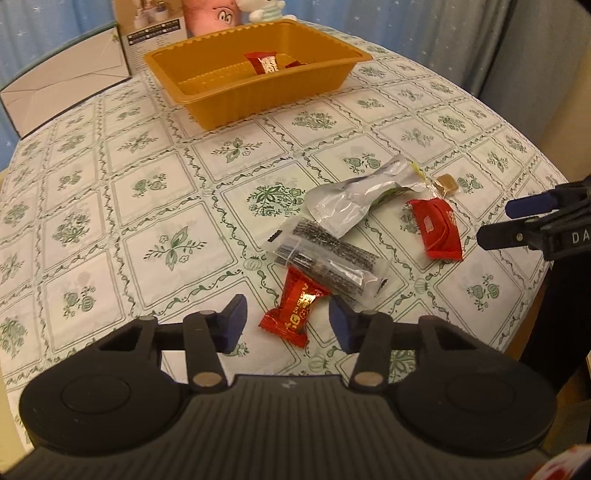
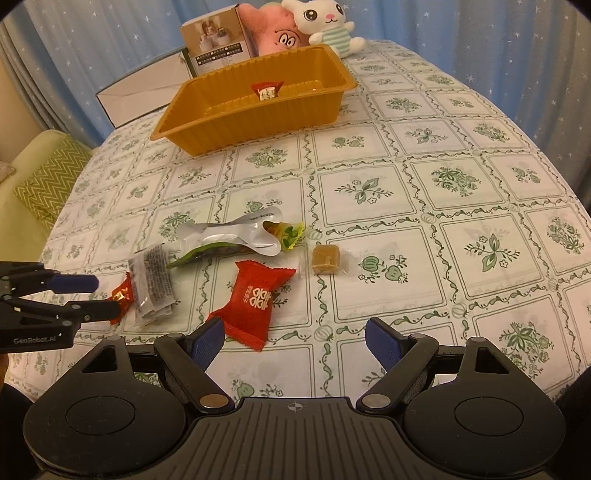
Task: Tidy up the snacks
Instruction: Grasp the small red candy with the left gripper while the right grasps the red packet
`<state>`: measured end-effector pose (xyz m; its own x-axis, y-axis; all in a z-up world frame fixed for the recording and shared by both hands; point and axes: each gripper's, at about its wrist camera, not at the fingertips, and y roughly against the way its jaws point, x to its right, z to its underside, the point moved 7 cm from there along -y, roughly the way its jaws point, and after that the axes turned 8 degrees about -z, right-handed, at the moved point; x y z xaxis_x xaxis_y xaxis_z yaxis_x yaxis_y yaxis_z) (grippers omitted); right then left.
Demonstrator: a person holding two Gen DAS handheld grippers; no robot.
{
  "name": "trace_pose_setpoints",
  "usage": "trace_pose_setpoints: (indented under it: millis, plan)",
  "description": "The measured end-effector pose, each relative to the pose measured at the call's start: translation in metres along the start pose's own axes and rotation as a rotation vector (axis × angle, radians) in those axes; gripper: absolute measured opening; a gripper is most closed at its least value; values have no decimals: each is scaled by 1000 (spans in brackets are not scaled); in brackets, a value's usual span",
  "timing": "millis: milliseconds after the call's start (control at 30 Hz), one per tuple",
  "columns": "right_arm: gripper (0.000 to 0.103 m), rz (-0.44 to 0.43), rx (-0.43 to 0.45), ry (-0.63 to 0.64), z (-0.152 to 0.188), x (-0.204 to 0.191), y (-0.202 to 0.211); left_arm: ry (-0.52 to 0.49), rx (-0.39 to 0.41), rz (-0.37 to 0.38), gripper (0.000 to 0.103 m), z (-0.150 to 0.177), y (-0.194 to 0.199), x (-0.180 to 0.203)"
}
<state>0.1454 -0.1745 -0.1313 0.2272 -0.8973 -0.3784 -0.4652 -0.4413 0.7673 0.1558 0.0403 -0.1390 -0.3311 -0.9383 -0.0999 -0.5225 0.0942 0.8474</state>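
A small red candy [image 1: 295, 314] lies between the fingers of my left gripper [image 1: 287, 314], whose pads stand apart from it, so it is open. Past it lie clear packets of dark sticks [image 1: 325, 258], a silver pouch [image 1: 343, 203], a larger red packet [image 1: 439, 229] and a wrapped brown cube [image 1: 445, 182]. The orange tray [image 1: 258, 99] at the back holds a red candy [image 1: 264, 62]. My right gripper [image 2: 293, 332] is open and empty, just short of the red packet [image 2: 255, 302], with the brown cube [image 2: 325, 258] beyond. The left gripper [image 2: 105, 295] shows at the left edge.
A white box [image 1: 62, 81], a printed carton [image 2: 218, 40] and plush toys [image 2: 325, 26] stand behind the tray. The table's edge [image 1: 532, 306] runs close on the right of the snacks. A cushioned seat [image 2: 44, 177] sits off the table's left side.
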Motion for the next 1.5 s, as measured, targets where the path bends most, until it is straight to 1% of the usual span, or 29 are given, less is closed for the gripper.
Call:
trace_pose_setpoints:
  millis: [100,233,433,500,600,667,833,900,967,1067,1167,1267,1400,1500]
  plan:
    - [84,6,-6,0,-1,0,-4,-23,-5,25,38,-1,-6,2]
    - [84,2,-13,0,-2,-1,-9,-47,-9,40,32,-2,-11,5]
    - [84,-6,-15,3,-4,-5,-15,-42,-24,45,20,1,-16,7]
    - [84,-8,-10,2,-6,-6,-16,-33,-27,41,19,1,-15,8]
    - [83,-19,-4,7,-7,-10,-19,7,-36,25,18,0,-14,7]
    - [73,-30,-6,6,-8,-13,-22,42,-34,13,18,-1,-11,5]
    - [65,-41,4,-1,-11,-19,-30,141,-12,-14,18,-6,0,2]
    - [58,-46,4,-12,-13,-21,-33,181,-1,-20,18,-8,6,1]
    - [53,-46,-2,-14,-15,-24,-38,212,9,-21,18,-9,10,2]
    - [49,-21,-12,-2,-15,-26,-45,238,20,-13,18,-10,14,5]
    - [45,-2,-11,21,-16,-28,-49,240,24,-5,18,-9,18,10]
    - [28,10,-17,48,-16,-29,-51,242,24,-4,18,-8,18,13]
    - [26,5,-21,69,-13,-29,-49,251,19,-1,18,-5,19,16]
    - [26,-2,-15,53,-11,-25,-42,251,17,-2,18,-3,22,21]
